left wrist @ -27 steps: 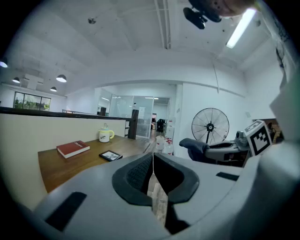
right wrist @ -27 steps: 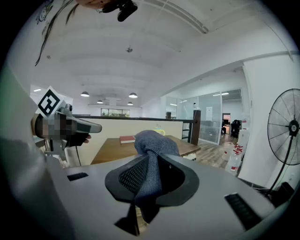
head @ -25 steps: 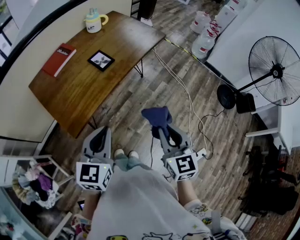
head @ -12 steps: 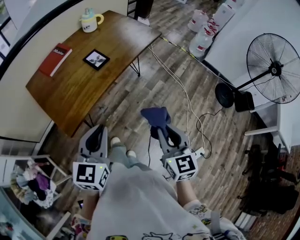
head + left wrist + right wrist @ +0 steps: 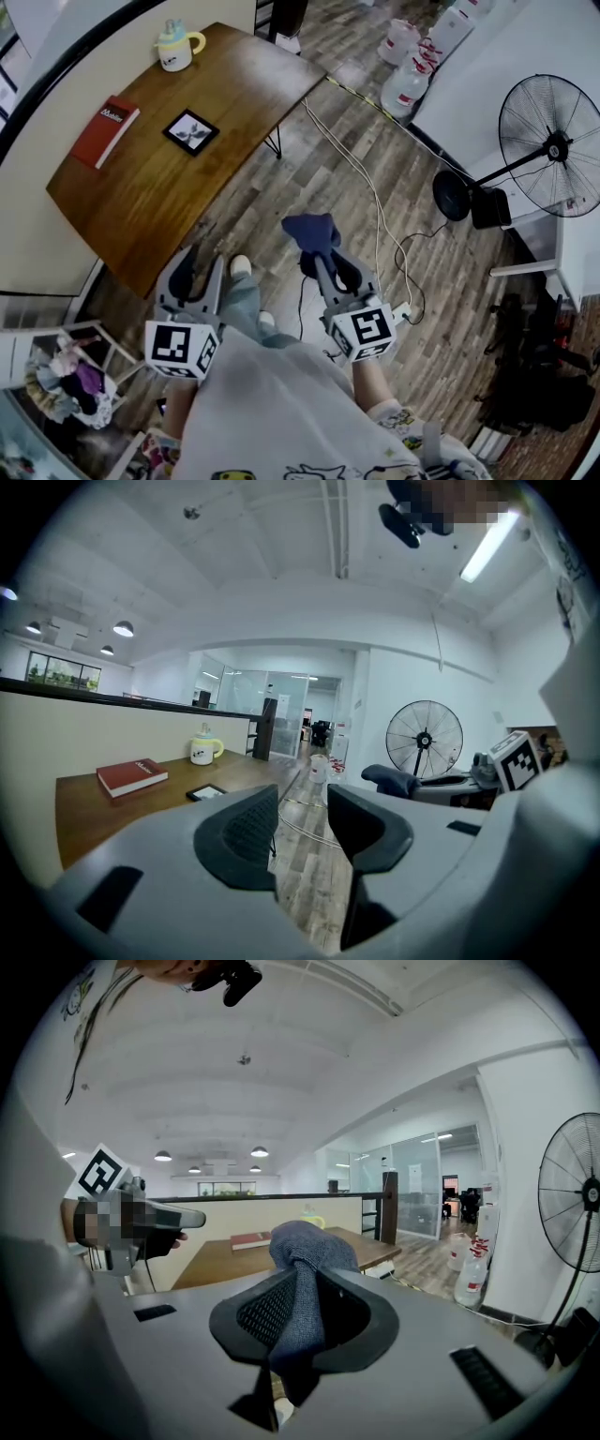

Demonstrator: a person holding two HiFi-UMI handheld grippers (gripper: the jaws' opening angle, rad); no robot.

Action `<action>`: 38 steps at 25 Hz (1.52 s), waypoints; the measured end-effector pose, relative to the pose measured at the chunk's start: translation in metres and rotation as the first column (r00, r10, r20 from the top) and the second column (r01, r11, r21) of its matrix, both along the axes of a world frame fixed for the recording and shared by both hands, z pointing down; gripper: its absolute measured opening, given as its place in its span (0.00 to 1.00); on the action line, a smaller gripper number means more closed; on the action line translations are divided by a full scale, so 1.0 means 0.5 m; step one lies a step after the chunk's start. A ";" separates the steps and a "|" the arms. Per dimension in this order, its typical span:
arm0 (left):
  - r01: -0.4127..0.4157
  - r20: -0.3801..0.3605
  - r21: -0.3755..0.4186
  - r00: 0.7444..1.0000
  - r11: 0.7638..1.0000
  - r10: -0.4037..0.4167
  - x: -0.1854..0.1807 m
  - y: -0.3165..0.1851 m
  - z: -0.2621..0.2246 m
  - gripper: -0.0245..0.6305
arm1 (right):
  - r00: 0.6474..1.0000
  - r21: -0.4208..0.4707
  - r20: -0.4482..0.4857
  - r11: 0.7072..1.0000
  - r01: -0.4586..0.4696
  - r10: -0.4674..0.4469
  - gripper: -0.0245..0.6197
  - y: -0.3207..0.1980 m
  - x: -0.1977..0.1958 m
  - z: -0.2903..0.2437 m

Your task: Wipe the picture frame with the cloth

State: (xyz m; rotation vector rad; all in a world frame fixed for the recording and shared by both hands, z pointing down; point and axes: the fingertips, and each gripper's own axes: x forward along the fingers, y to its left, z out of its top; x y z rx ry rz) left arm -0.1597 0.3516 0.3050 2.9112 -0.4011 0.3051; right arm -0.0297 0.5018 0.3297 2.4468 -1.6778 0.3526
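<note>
The black picture frame (image 5: 191,132) lies flat on the brown wooden table (image 5: 141,202), far ahead of both grippers; the left gripper view shows the frame (image 5: 206,792) small on the tabletop. My left gripper (image 5: 197,266) hangs over the floor by the table's near corner. Its jaws are opening, with nothing between them (image 5: 302,822). My right gripper (image 5: 324,264) is shut on the dark blue cloth (image 5: 312,232). The cloth (image 5: 305,1246) bunches above the jaws and hangs down between them.
A red book (image 5: 105,123) and a pale mug (image 5: 176,45) also sit on the table. Cables (image 5: 375,202) run across the wood floor. A standing fan (image 5: 553,145) and water bottles (image 5: 412,80) are at the right, a clothes rack (image 5: 66,361) at the lower left.
The left gripper's jaws have parted from shut. Both grippers have drifted toward the table as the person steps forward. The cloth stays clamped in the right gripper.
</note>
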 end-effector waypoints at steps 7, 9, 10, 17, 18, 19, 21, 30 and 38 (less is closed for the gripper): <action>-0.004 -0.001 -0.007 1.000 1.000 0.004 0.112 -0.150 0.006 0.30 | 1.000 -0.007 -0.010 1.000 0.000 0.000 0.12 -0.148 0.115 -0.007; -0.004 -0.002 -0.007 1.000 1.000 0.004 0.145 -0.192 0.003 0.31 | 1.000 -0.010 -0.015 1.000 0.003 -0.003 0.12 -0.190 0.145 -0.010; -0.004 -0.002 -0.007 1.000 1.000 0.004 0.160 -0.213 0.002 0.31 | 1.000 -0.011 -0.017 1.000 0.002 -0.003 0.12 -0.210 0.160 -0.012; -0.001 0.002 -0.021 1.000 1.000 0.001 0.222 -0.336 0.007 0.33 | 1.000 -0.027 -0.019 1.000 -0.008 0.008 0.12 -0.324 0.229 -0.012; 0.000 0.001 -0.023 1.000 1.000 0.000 0.227 -0.348 0.007 0.33 | 1.000 -0.029 -0.019 1.000 -0.007 0.006 0.12 -0.337 0.233 -0.013; 0.002 -0.001 -0.025 1.000 1.000 -0.002 0.231 -0.360 0.007 0.34 | 1.000 -0.029 -0.018 1.000 -0.004 0.004 0.12 -0.350 0.237 -0.014; 0.009 -0.001 -0.028 1.000 1.000 -0.009 0.235 -0.380 0.010 0.35 | 1.000 -0.030 -0.018 1.000 0.003 -0.004 0.12 -0.372 0.241 -0.014; 0.072 0.017 -0.048 0.997 0.996 -0.071 0.204 -0.429 0.033 0.37 | 0.998 -0.056 -0.011 0.997 0.054 -0.055 0.12 -0.433 0.234 -0.003; 0.162 0.033 -0.070 0.987 0.984 -0.160 0.181 -0.481 0.055 0.37 | 0.989 -0.081 0.002 0.986 0.146 -0.146 0.12 -0.518 0.245 0.014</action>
